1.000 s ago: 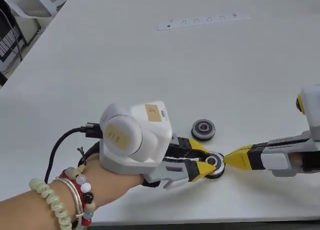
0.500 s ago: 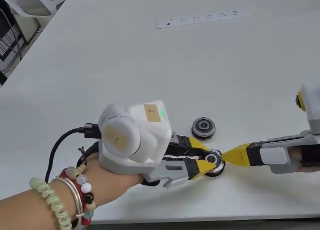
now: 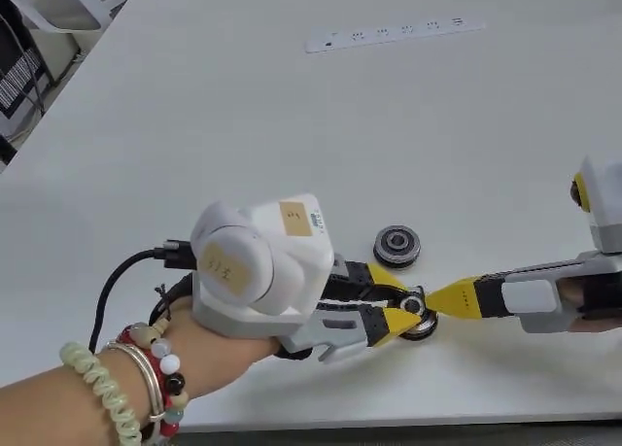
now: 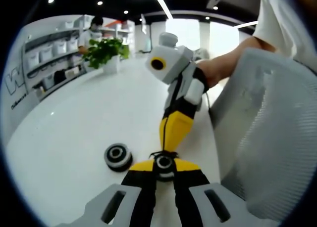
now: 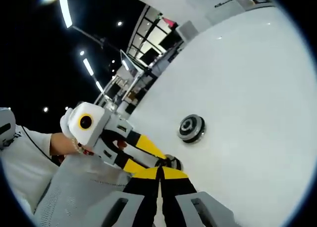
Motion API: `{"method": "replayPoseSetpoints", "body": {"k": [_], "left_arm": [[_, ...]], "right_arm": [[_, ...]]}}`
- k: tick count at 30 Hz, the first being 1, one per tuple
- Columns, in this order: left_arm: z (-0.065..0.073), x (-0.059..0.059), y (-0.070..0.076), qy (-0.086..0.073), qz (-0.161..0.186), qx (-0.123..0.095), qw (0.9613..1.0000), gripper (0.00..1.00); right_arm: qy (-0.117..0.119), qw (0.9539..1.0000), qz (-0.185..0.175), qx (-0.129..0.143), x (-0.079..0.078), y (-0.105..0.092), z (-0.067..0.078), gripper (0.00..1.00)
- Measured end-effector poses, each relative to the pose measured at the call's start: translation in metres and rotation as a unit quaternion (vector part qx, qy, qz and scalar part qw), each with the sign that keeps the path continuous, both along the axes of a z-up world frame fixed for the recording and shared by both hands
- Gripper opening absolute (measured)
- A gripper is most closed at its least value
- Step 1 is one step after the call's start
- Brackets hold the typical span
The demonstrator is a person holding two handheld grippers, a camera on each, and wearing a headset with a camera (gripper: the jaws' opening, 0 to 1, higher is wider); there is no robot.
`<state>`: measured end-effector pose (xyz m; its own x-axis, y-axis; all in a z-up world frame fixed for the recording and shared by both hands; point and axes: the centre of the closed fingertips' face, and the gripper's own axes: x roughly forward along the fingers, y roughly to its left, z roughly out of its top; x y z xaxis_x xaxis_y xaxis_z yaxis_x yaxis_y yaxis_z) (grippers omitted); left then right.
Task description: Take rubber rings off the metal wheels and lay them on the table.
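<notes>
Left gripper [image 3: 403, 308] jaws clamp wheel [image 3: 417, 308] near table [image 3: 292, 125] edge; right gripper [image 3: 434, 299] jaws closed, touching it.

The right gripper [image 5: 160, 173] rises from the bottom edge, its black jaws and yellow tips pressed together without a gap. Just beyond the tips, partly hidden, sits a small silver metal wheel [image 5: 174, 162]. The left gripper [image 5: 162, 161], white-bodied with black and yellow jaws, reaches in from the left and closes around that wheel. A hand [image 5: 67, 142] wearing a beaded bracelet [image 5: 79, 148] holds it. Further up, a second round metal wheel with a black rubber ring [image 5: 191, 127] lies flat on the smooth white table [image 5: 247, 88], apart from both grippers.
</notes>
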<state>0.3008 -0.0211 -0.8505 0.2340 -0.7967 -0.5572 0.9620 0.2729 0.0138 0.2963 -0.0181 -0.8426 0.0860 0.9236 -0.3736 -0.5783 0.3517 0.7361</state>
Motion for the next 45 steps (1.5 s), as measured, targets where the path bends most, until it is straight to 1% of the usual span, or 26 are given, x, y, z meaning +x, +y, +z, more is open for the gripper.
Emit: {"method": "replayPoseSetpoints", "body": {"k": [3,8,9,10,11,12,13,14,17,18,20,23,25,26,27,29,30,32,34,36,40,42,44,45], "left_arm": [[0.000,0.000,0.000,0.000,-0.001,0.000,1.0000,0.13],[0.000,0.000,0.000,-0.001,-0.001,0.001,1.0000,0.13],[0.000,0.000,0.000,-0.002,-0.002,0.002,1.0000,0.13],[0.000,0.000,-0.001,-0.004,-0.004,0.003,1.0000,0.13],[0.000,0.000,-0.001,-0.004,-0.004,0.004,1.0000,0.13],[0.000,0.000,-0.001,-0.005,-0.004,0.005,1.0000,0.13],[0.000,0.000,-0.001,-0.006,-0.004,0.005,1.0000,0.13],[0.000,0.000,-0.001,-0.006,-0.004,0.006,1.0000,0.13],[0.000,0.000,-0.002,-0.006,-0.004,0.007,0.9999,0.13],[0.000,0.000,-0.002,-0.005,-0.002,0.007,1.0000,0.13],[0.000,-0.001,-0.002,-0.005,-0.001,0.008,1.0000,0.14],[0.000,-0.002,-0.002,-0.009,-0.013,0.010,0.9998,0.14],[0.002,-0.003,-0.003,-0.005,-0.014,0.011,0.9998,0.14],[0.003,-0.003,-0.002,-0.006,-0.019,0.015,0.9997,0.15],[0.005,-0.003,-0.002,-0.007,-0.023,0.016,0.9996,0.15],[0.013,-0.003,-0.004,-0.021,-0.032,0.012,0.9992,0.15],[0.016,-0.003,-0.004,-0.019,-0.032,0.010,0.9992,0.17],[0.024,-0.002,-0.005,-0.016,-0.029,0.000,0.9995,0.22],[0.036,-0.001,-0.003,-0.017,-0.026,-0.010,0.9995,0.27],[0.044,0.000,-0.002,-0.017,-0.023,-0.015,0.9995,0.30],[0.064,0.000,0.003,-0.021,-0.024,-0.027,0.9991,0.33],[0.070,-0.001,0.005,-0.023,-0.026,-0.026,0.9991,0.37],[0.075,0.002,0.012,-0.036,-0.021,-0.010,0.9991,0.40],[0.078,0.005,0.018,-0.040,-0.008,0.002,0.9992,0.42]], "right_arm": [[-0.002,1.0000,0.004,0.003,-0.001,0.001,0.001,0.00],[0.003,0.9998,0.007,0.019,-0.002,0.003,0.005,0.00],[0.011,0.9993,0.010,0.033,-0.005,0.005,0.009,0.00],[-0.001,0.9989,0.007,0.045,-0.003,0.007,0.012,0.00],[-0.005,0.9976,0.009,0.068,-0.002,0.009,0.021,0.00],[-0.010,0.9988,0.000,0.048,0.002,0.003,0.016,0.00],[-0.011,0.9992,-0.009,0.038,0.006,0.000,0.012,0.00],[-0.004,0.9993,-0.012,0.035,0.006,0.000,0.011,0.00],[-0.019,0.9996,0.000,0.023,0.003,0.002,0.007,0.00],[-0.021,0.9997,0.003,0.010,0.001,0.001,0.003,0.00],[-0.024,0.9997,0.004,-0.005,0.001,0.000,-0.002,0.00],[-0.033,0.9993,0.011,-0.012,0.000,-0.001,-0.003,0.00],[-0.037,0.9991,0.012,-0.013,-0.001,-0.001,-0.002,0.00],[-0.041,0.9990,0.011,-0.015,0.000,-0.002,-0.002,0.00],[-0.042,0.9989,0.010,-0.017,0.001,-0.003,-0.002,0.00],[-0.044,0.9988,0.009,-0.020,0.001,-0.005,-0.001,0.00],[-0.045,0.9987,0.009,-0.021,0.002,-0.006,-0.001,0.00],[-0.048,0.9986,0.009,-0.022,0.002,-0.009,0.001,0.00],[-0.045,0.9988,0.003,-0.017,0.003,-0.011,0.004,0.00],[-0.043,0.9990,0.000,-0.012,0.003,-0.013,0.008,0.00],[-0.050,0.9986,0.000,-0.019,0.002,-0.019,0.014,0.00],[-0.052,0.9985,-0.001,-0.019,0.002,-0.021,0.017,0.00],[-0.059,0.9981,-0.003,-0.019,0.003,-0.024,0.024,0.00],[-0.060,0.9980,-0.003,-0.018,0.004,-0.025,0.026,0.00]]}}
